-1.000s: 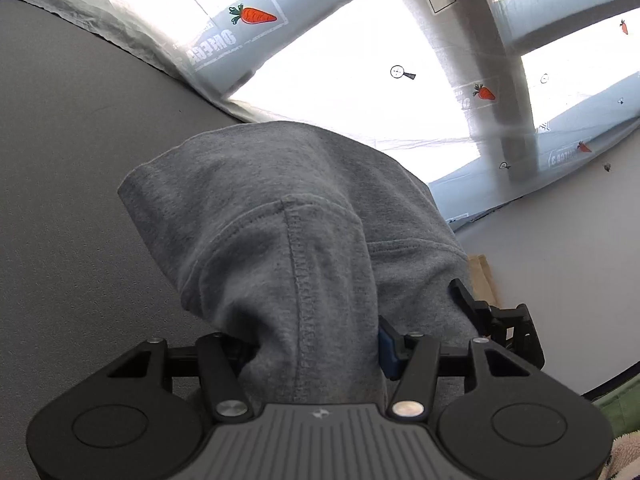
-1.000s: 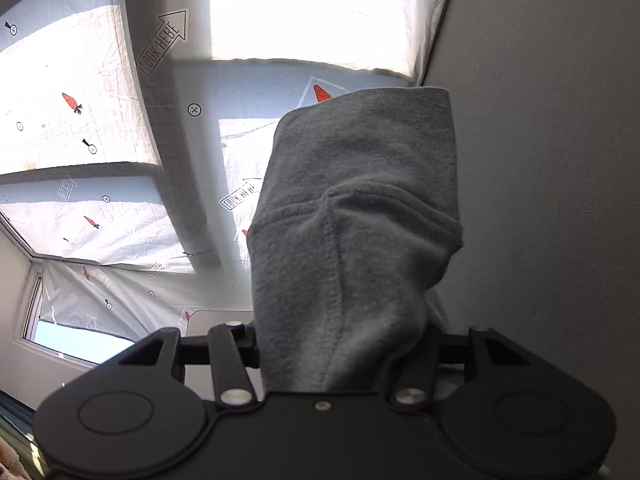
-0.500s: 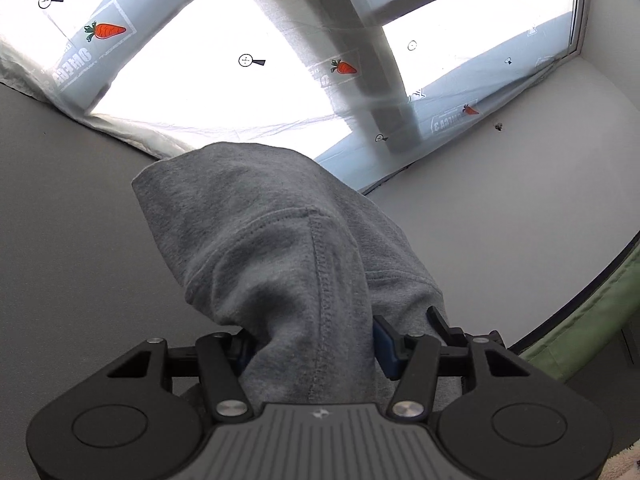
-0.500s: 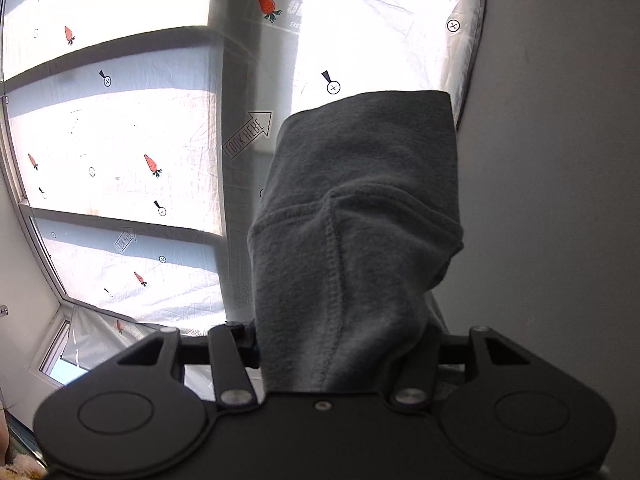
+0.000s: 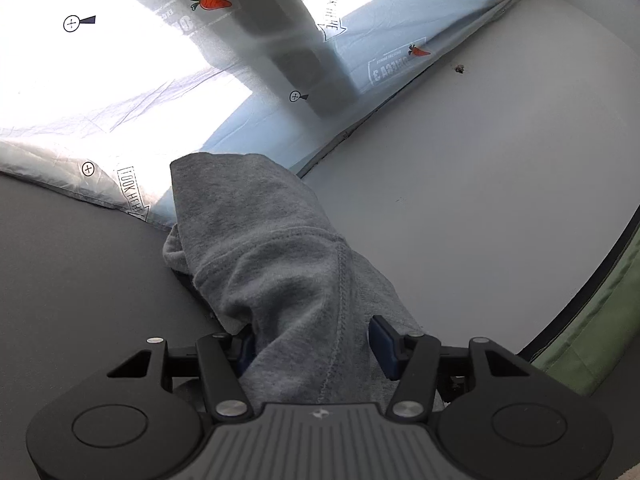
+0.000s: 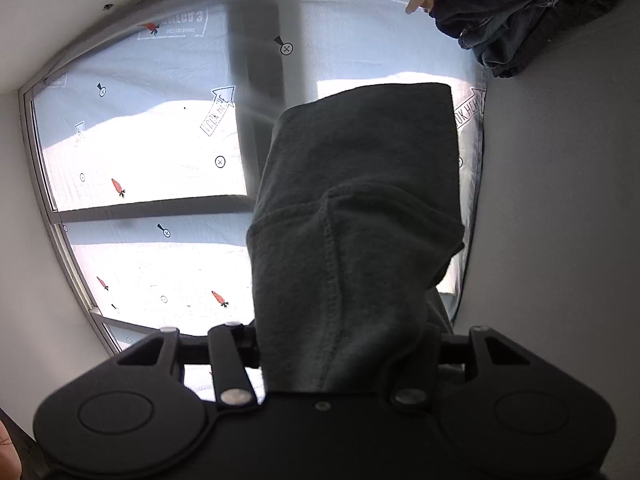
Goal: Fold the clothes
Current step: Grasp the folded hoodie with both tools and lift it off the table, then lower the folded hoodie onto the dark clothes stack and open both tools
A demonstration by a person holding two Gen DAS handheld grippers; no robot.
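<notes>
Left claw (image 5: 310,350) is clamping a bunched fold of the grey garment (image 5: 280,264), stitched seam running up between the blue pads (image 5: 382,344). Right claw (image 6: 340,354) is gripping the same grey garment (image 6: 356,216); its hemmed edge is standing up past the fingers. Both cameras are facing a window covered by printed film (image 6: 160,152). White wall (image 5: 480,208) is lying to the right. Dark clothes pile (image 6: 520,16) is sitting upper right.

I see a grey fleece sweatshirt-like garment (image 5: 280,280) with stitched seams, bunched and draped over my view; its hemmed edge (image 6: 360,216) is doubled over.
</notes>
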